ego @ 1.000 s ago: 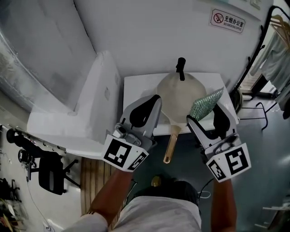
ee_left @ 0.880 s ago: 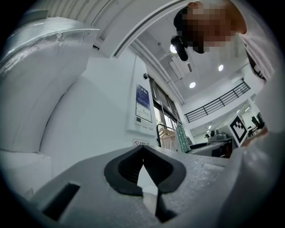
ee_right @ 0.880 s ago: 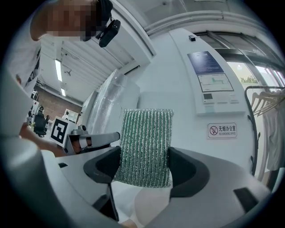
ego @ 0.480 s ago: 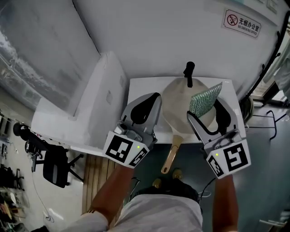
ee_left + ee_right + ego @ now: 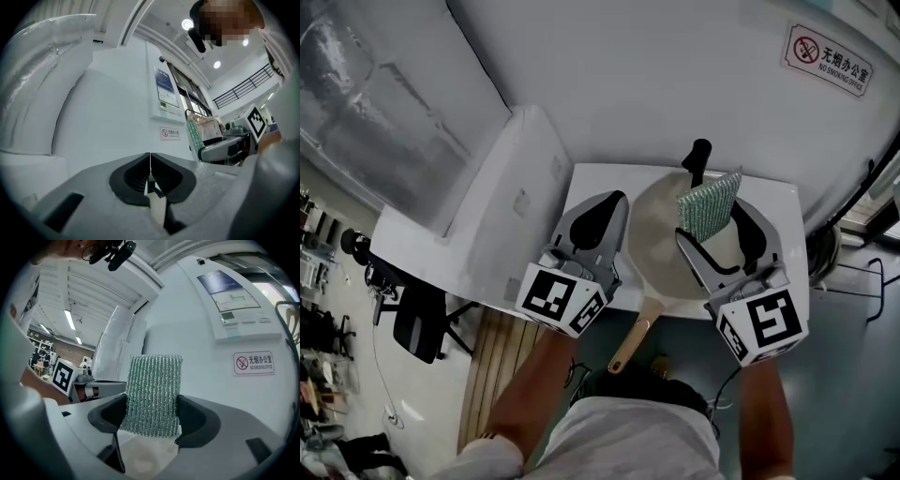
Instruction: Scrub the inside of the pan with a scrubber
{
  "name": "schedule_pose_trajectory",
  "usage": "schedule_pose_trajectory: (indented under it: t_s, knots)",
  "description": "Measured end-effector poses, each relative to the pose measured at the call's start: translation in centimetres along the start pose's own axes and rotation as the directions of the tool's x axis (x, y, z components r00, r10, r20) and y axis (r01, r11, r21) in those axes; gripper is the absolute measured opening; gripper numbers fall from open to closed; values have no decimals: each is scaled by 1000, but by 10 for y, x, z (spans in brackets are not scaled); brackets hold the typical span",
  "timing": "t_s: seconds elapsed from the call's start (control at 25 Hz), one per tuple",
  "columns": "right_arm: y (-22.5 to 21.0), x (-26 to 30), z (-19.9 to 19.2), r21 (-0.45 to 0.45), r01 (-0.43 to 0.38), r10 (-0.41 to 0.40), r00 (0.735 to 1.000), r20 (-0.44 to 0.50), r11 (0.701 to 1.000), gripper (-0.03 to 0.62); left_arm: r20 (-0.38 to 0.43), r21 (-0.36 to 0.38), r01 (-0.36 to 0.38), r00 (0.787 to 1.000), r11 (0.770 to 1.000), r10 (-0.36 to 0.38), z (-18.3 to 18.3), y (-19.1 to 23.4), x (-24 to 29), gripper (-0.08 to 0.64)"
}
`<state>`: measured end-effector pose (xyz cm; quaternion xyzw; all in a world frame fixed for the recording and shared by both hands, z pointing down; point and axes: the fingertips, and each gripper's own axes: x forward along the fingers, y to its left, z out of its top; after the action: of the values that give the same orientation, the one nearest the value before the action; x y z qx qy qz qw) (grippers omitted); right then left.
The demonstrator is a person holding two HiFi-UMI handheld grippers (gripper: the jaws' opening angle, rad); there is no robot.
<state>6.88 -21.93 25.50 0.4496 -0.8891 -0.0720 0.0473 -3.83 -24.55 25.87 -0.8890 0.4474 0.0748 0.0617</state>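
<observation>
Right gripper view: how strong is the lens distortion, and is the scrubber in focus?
Right gripper view: strong fisheye, dark round border, the wall curves; the scrubber is sharp, its weave clear. Left gripper view: same fisheye, small bright ceiling lamps near the top. Head view: milder bending, even light.

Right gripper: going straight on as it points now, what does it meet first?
Probably the white wall, with the scrubber touching first. The right gripper, shut on the scrubber, points about level above the pan, not down into it. Depth is unclear.
</observation>
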Motion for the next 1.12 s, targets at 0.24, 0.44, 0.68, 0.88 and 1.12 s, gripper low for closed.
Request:
schedule_pose_trajectory:
  t_s: [0.24, 0.44, 0.68, 0.88, 1.12]
  knots:
    - [-8, 27, -21, 14, -36, 36, 997, -65, 999, 339, -130, -1, -21, 991, 1000, 21, -38, 16, 18, 18]
    - [-5, 50, -49, 13, -63, 65, 986, -152, 998, 339, -250, -31, -27, 968, 999, 19, -74, 27, 27, 87]
    - [4, 74, -110, 19, -114, 114, 934, -337, 993, 339, -429, -70, -44, 903, 997, 10, -136, 34, 30, 159]
    - [7, 85, -159, 33, -147, 145, 867, -477, 989, 339, -582, -101, -59, 813, 993, -11, -189, 31, 25, 213]
    - [5, 99, -206, 63, -153, 160, 799, -579, 986, 339, -681, -141, -91, 731, 986, -30, -228, 32, 20, 220]
